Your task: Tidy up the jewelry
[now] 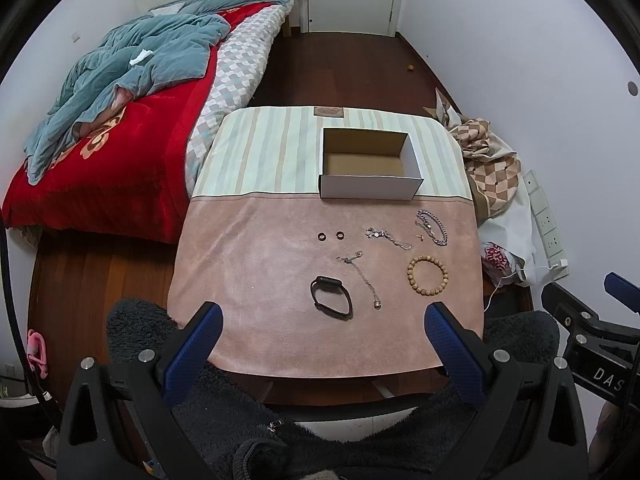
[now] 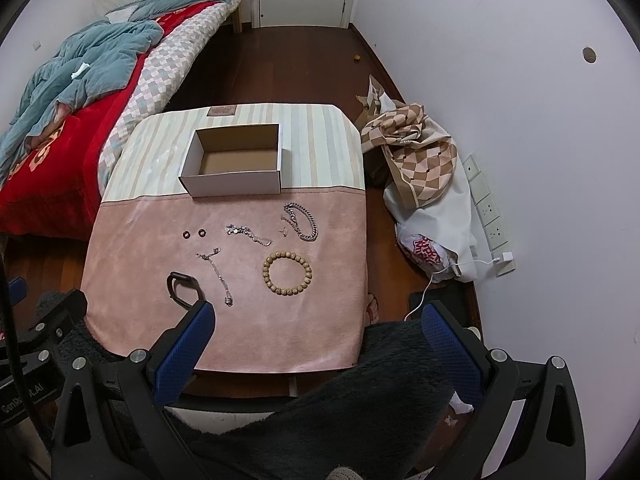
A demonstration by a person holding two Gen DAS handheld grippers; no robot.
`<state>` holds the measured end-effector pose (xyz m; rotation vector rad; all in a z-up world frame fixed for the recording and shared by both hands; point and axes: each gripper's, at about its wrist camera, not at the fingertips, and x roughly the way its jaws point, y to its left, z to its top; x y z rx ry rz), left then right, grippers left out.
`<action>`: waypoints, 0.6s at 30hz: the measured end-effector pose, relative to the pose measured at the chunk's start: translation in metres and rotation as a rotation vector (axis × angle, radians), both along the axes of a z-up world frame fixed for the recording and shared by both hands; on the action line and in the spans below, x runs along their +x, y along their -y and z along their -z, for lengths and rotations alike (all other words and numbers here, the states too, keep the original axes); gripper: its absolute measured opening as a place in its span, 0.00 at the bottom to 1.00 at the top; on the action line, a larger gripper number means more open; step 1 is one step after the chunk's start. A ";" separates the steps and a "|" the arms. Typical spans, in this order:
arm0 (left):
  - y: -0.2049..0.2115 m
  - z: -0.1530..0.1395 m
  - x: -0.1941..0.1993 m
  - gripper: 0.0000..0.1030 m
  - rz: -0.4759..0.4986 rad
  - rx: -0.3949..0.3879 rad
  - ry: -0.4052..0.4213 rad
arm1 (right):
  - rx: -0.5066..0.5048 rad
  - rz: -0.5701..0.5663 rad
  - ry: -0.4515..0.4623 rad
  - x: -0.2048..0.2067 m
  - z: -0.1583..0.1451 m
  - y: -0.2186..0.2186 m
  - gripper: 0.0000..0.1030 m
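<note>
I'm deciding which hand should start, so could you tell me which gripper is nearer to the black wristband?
Left. The left gripper sits open just short of the black wristband, roughly centred on it. The right gripper, also open, is offset to the band's right, nearer the table's right edge.

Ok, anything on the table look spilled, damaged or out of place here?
Nothing stands out. The jewelry, such as the bead bracelet and black band, lies spread flat on the pink cloth; the open box sits upright and empty.
</note>
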<state>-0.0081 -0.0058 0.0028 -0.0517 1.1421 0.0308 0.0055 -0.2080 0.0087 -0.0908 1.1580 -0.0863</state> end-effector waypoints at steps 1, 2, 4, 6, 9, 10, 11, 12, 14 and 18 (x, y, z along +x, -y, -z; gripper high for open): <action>0.000 0.000 0.000 1.00 0.000 0.000 0.002 | -0.001 -0.001 0.002 -0.001 -0.001 0.000 1.00; 0.000 -0.001 -0.001 1.00 0.001 0.000 0.003 | -0.002 -0.002 0.004 -0.001 -0.001 -0.001 1.00; 0.001 -0.002 -0.001 1.00 0.005 0.003 0.006 | -0.001 -0.002 0.006 -0.002 -0.001 0.000 1.00; 0.002 -0.001 -0.002 1.00 0.006 0.003 0.006 | -0.003 -0.002 0.006 -0.002 -0.002 0.000 1.00; 0.003 0.000 -0.002 1.00 0.008 0.001 0.003 | -0.004 0.000 0.010 -0.003 -0.002 0.000 1.00; 0.003 -0.001 -0.002 1.00 0.009 0.002 0.003 | -0.004 0.000 0.012 -0.004 -0.002 -0.001 1.00; 0.002 -0.001 -0.002 1.00 0.009 0.002 0.003 | -0.004 0.000 0.013 -0.005 -0.003 -0.001 1.00; 0.003 -0.001 -0.002 1.00 0.008 0.001 0.003 | -0.004 -0.001 0.013 -0.005 -0.003 0.000 1.00; 0.003 0.000 -0.002 1.00 0.007 0.003 0.005 | -0.003 -0.002 0.013 -0.005 -0.003 0.000 1.00; 0.004 0.000 -0.003 1.00 0.007 0.004 0.008 | -0.001 -0.003 0.015 -0.006 -0.005 0.001 1.00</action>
